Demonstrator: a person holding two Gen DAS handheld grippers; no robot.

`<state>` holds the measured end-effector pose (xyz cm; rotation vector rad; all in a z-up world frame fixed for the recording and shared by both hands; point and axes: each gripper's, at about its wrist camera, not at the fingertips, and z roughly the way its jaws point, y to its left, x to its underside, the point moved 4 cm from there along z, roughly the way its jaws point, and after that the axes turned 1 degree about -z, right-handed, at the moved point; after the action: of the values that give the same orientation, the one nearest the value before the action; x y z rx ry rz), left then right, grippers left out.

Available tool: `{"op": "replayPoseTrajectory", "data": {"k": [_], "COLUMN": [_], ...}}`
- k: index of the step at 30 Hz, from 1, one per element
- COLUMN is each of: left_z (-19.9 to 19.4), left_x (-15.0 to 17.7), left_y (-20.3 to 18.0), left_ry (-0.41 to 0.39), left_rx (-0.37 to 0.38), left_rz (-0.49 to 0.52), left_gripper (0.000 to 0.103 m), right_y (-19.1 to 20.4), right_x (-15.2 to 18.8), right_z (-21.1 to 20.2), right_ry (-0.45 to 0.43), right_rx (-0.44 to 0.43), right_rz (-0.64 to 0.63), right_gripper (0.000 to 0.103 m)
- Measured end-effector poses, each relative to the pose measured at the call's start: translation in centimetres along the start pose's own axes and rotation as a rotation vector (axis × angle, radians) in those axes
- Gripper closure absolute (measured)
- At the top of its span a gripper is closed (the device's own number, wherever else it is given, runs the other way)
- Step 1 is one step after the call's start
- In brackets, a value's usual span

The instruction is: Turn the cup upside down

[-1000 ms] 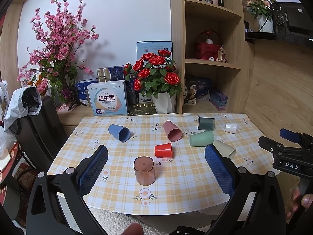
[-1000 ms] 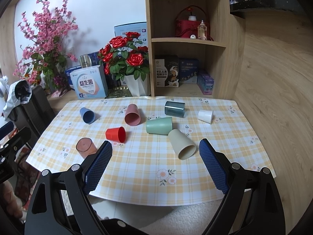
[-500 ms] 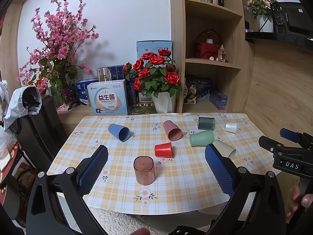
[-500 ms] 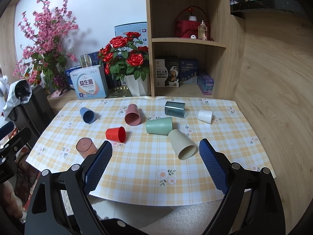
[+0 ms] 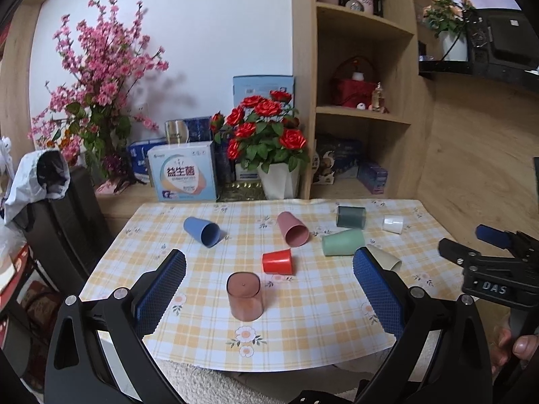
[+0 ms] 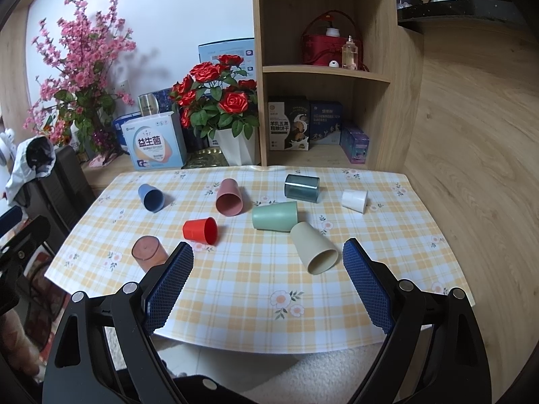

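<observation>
A translucent brown cup (image 5: 245,300) stands upside down near the table's front; it also shows in the right wrist view (image 6: 148,252). Other cups lie on their sides: red (image 5: 277,261), blue (image 5: 201,231), pink (image 5: 292,228), green (image 5: 342,242), beige (image 6: 313,247), dark teal (image 6: 302,188) and white (image 6: 354,200). My left gripper (image 5: 269,289) is open and empty, held before the table's front edge with the brown cup between its fingers' lines of sight. My right gripper (image 6: 267,286) is open and empty, short of the beige cup.
The yellow checked tablecloth (image 5: 303,316) covers the table. A rose pot (image 5: 278,181), boxes (image 5: 183,176) and a pink blossom plant (image 5: 97,101) stand behind it. A wooden shelf (image 6: 323,70) rises at the back right. A black chair (image 5: 67,222) stands at the left.
</observation>
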<state>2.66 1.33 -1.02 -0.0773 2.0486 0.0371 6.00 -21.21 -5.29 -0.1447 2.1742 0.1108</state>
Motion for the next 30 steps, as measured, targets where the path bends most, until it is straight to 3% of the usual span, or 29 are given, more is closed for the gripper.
{"op": "replayPoseTrajectory", "data": {"k": [10,30], "left_z": [-0.26,-0.19], "left_x": [0.35,0.56], "left_y": [0.09,0.25], "left_ry": [-0.005,0.0], "left_rx": [-0.051,-0.063], "left_rz": [0.017,0.014], "left_gripper": [0.006,0.006], "right_y": [-0.09,-0.35], "right_x": [-0.07,-0.13], "right_z": [0.1,0.1], "right_ry": [0.0,-0.001], "right_rx": [0.008,0.013], "right_rz": [-0.002,-0.002], "right_gripper": [0.016,0.016]}}
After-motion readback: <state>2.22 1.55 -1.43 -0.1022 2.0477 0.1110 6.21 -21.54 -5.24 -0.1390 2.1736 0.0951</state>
